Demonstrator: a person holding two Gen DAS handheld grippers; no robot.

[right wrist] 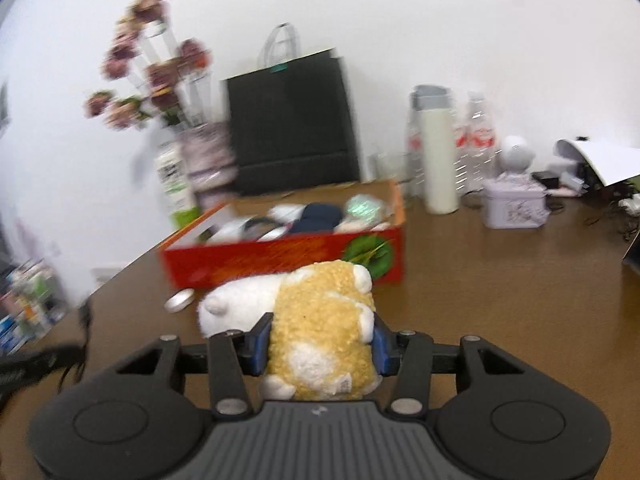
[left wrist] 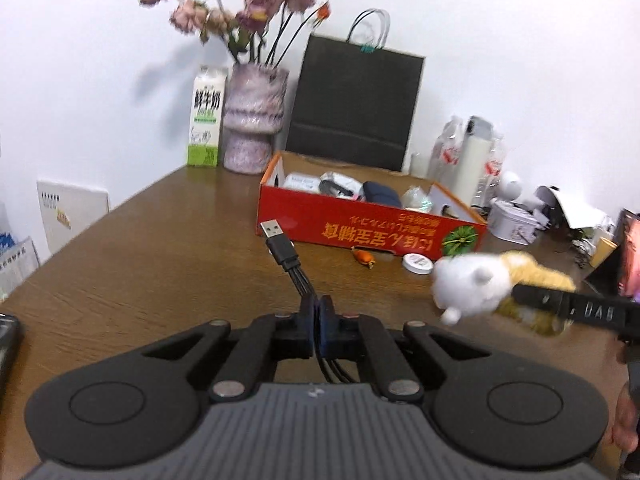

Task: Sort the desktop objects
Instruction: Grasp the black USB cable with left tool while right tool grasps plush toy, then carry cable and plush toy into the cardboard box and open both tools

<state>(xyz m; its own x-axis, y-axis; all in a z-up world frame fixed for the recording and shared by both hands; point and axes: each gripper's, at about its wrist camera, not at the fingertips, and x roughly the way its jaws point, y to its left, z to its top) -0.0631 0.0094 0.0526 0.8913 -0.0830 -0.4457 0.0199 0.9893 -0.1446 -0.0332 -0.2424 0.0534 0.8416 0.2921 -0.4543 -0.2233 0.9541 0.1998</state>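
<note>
Left gripper (left wrist: 317,312): clenched on a black USB cable (left wrist: 285,249), plug sticking up ahead of the fingers.
Right gripper (right wrist: 318,340): grasping a plush toy (right wrist: 320,328) by its yellow body, above the table (right wrist: 500,300).
Box (left wrist: 360,234): red, open, beyond both, already holding several items.
Near box: small white lid (left wrist: 417,262).

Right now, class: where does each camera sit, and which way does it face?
Left wrist: behind the left tool, facing the red box; the tool clamps a USB cable, the right tool intrudes at right.
Right wrist: behind the right tool, facing that box; the tool grips a plush toy.
Shared: box, toy, black bag, vase.
</note>
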